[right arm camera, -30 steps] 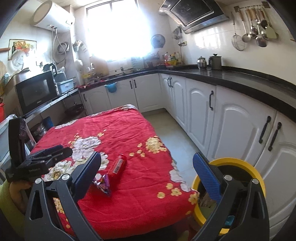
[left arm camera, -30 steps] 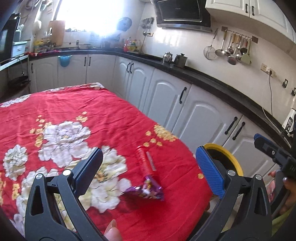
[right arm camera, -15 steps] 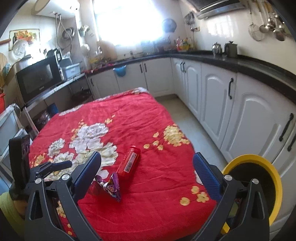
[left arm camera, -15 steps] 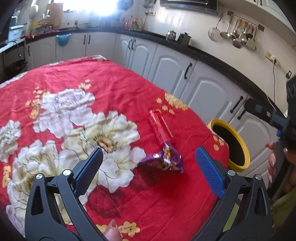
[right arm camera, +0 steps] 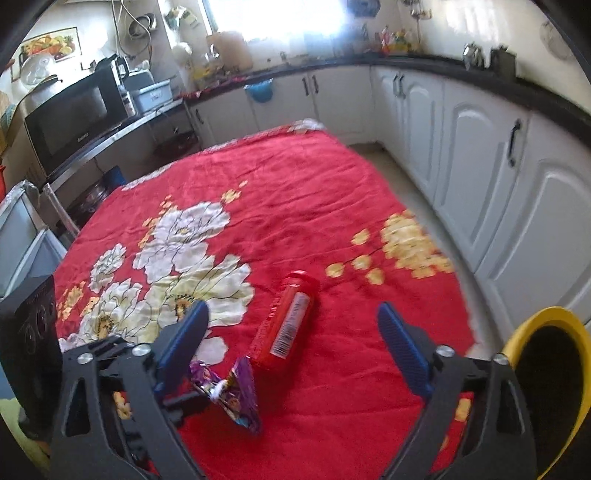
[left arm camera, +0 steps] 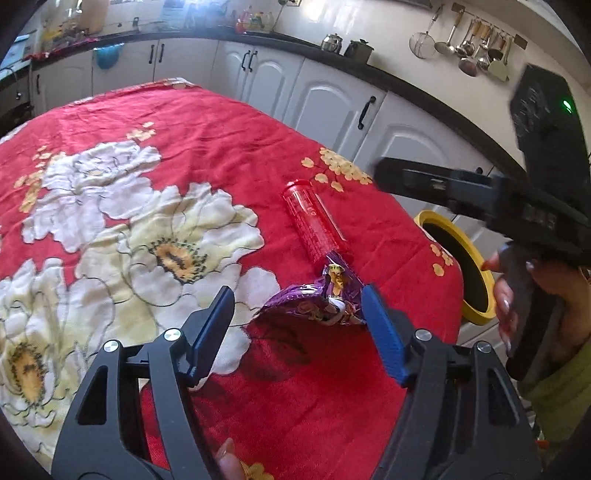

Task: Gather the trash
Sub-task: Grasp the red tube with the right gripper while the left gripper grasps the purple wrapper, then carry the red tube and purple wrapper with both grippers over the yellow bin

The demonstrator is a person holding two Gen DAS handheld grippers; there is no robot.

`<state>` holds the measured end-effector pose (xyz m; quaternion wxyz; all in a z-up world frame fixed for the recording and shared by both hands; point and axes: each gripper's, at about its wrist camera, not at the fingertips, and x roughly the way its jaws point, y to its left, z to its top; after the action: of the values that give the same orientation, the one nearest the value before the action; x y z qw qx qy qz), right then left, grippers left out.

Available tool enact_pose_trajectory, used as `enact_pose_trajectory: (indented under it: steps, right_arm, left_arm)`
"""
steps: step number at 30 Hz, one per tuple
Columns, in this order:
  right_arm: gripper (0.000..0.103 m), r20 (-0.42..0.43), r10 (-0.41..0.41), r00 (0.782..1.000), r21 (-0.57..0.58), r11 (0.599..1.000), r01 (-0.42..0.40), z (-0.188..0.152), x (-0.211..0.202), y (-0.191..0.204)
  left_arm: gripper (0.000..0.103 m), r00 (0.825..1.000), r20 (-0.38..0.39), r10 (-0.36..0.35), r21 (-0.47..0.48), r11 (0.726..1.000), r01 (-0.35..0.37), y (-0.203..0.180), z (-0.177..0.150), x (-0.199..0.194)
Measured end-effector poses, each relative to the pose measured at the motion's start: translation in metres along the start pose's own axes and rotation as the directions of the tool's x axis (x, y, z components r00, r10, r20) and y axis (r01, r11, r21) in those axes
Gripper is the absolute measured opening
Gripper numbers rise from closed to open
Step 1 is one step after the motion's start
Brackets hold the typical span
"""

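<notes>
Blown-out window [right arm camera: 280, 22] glare (daylight), fisheye-bent edges, slight motion blur, soft shadows

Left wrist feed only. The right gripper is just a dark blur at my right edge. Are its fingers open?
Observer: Open, gripping nothing. The right gripper is aimed at the red bottle, which lies on the cloth in line with the gap.
Operator: Which way does the bottle's label face?
Observer: Up. The right wrist view shows a white label with a barcode. The print is too small to read.
Operator: What's beyond the table's left side?
Observer: A black microwave on a counter there.
</notes>
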<state>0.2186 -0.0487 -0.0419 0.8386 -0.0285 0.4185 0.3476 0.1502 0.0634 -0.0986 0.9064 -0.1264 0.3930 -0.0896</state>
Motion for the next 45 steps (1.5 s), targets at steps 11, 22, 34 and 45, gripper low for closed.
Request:
enact_pose_trajectory:
  steps: [11,22,34,45]
  right_arm:
    - [0.051,-0.158,0.056,0.986,0.081,0.996,-0.044,0.004,0.059,-0.008]
    - [0.036,-0.139,0.015,0.990,0.052,0.999,-0.008,-0.002,0.062,-0.008]
    - [0.035,-0.007,-0.012,1.000,0.071,0.997,0.013,-0.005,-0.004,-0.036]
    - [0.035,0.109,-0.041,0.993,0.109,0.994,0.029,-0.017,-0.079,-0.068]
  left_arm:
    - [0.035,0.999,-0.024,-0.029,-0.026,0.999,0.028,0.004,-0.001,0.015]
    - [0.010,1.000,-0.017,0.000,0.050,0.999,0.001,-0.008,-0.005,0.013]
    - [0.009,1.000,0.020,0.021,0.135,0.991,-0.024,-0.029,-0.004,0.002]
    - [0.009,0.998,0.068,-0.010,0.180,0.984,-0.002,-0.066,0.019,-0.005]
